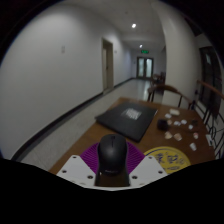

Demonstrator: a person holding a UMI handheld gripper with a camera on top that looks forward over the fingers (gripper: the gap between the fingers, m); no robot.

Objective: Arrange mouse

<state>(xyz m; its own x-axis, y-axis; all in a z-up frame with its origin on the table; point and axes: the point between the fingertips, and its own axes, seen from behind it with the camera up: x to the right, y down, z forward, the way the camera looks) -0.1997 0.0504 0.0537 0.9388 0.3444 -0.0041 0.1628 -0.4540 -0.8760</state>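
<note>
Gripper view, indoor corridor with a wooden table. At left, the beige corridor floor (60, 125) ran away along the table's left edge toward a double door with glass panes (146, 67) at the far end. The brown wooden table top (125, 135) carried a flat black square mouse mat (127, 120) well beyond the fingers. The dark grey rounded computer mouse (112, 153) sat between the two purple finger pads (92, 157) of the gripper (112, 170), both pads close against its sides; whether it was lifted off the table could not be told. Just right of the fingers lay a round yellow disc with dark print (165, 158). Farther right, small white scattered pieces (181, 125) lay on the table
</note>
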